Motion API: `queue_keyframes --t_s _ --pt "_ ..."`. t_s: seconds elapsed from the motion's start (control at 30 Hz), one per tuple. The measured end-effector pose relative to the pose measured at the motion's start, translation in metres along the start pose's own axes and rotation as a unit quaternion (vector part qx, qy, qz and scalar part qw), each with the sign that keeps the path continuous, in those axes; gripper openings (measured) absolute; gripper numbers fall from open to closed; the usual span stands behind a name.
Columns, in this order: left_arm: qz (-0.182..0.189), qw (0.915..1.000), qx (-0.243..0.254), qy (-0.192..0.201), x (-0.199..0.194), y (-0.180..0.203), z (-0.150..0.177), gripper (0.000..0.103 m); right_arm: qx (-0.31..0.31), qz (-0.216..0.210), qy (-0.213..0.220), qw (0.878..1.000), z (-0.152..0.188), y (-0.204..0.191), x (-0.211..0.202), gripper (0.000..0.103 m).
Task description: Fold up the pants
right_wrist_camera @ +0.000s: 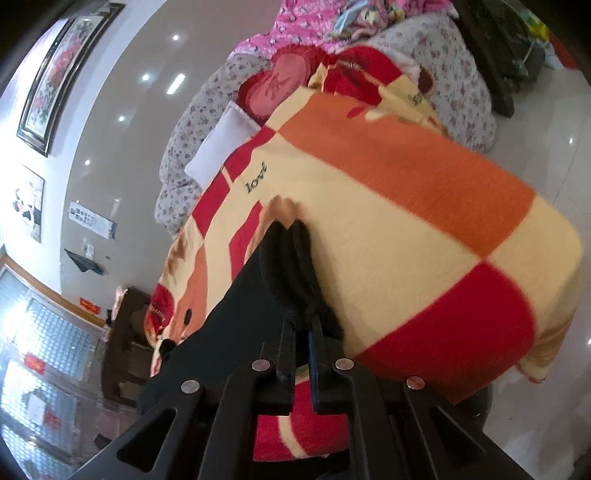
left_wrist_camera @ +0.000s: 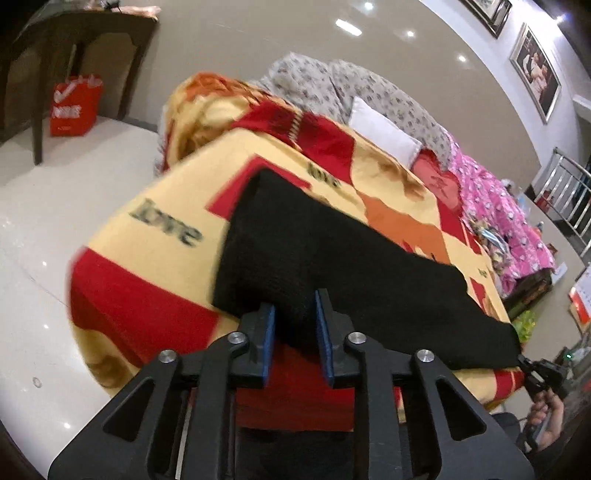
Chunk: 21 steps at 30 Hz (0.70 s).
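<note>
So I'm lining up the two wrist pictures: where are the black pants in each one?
Left wrist: the black pants lie across the middle, running to the lower right, one end between the left gripper jaws.
Right wrist: the pants sit at lower centre-left, a bunched edge pinched in the right gripper.
Shared landmark: the white pillow beyond the blanket.

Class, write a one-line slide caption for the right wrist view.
Right gripper clamps bunched black knit pants over a red, orange and cream blanket.

Bright, even indoor light; ceiling lamps (left_wrist_camera: 348, 26) glare as white spots. Strong fisheye bending and dark corners at the edges. Motion blur softens the blanket (left_wrist_camera: 147, 258) near the left.
</note>
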<state>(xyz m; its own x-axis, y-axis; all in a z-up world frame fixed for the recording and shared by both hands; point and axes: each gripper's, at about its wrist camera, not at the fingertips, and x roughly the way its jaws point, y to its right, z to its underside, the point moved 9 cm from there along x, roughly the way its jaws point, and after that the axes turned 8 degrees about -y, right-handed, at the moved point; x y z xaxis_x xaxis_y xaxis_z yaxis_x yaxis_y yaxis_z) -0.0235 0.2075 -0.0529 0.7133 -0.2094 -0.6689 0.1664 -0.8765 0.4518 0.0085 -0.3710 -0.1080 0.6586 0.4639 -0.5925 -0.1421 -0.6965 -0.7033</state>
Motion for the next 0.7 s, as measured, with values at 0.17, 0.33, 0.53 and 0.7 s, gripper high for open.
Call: queue_keyframes --t_s 0.17,0.33,0.53,0.7 --pt "-0.078 0.9884 0.01 0.13 -0.048 0.0 -0.03 0.031 -0.054 0.113 0.106 0.986 -0.023 -0.008 -0.044 0.005" --pt "-0.064 0.986 0.099 0.118 -0.018 0.051 -0.044 0.031 -0.219 0.096 0.135 0.962 -0.023 -0.124 -0.034 0.006" --pt "-0.144 0.9851 0.09 0.029 0.068 0.024 -0.03 0.032 -0.397 -0.012 -0.041 0.917 0.067 -0.265 0.108 0.006" --pt "-0.154 0.9777 0.123 0.074 0.066 0.021 -0.027 0.033 -0.412 -0.021 -0.147 0.899 0.111 -0.296 0.204 0.006"
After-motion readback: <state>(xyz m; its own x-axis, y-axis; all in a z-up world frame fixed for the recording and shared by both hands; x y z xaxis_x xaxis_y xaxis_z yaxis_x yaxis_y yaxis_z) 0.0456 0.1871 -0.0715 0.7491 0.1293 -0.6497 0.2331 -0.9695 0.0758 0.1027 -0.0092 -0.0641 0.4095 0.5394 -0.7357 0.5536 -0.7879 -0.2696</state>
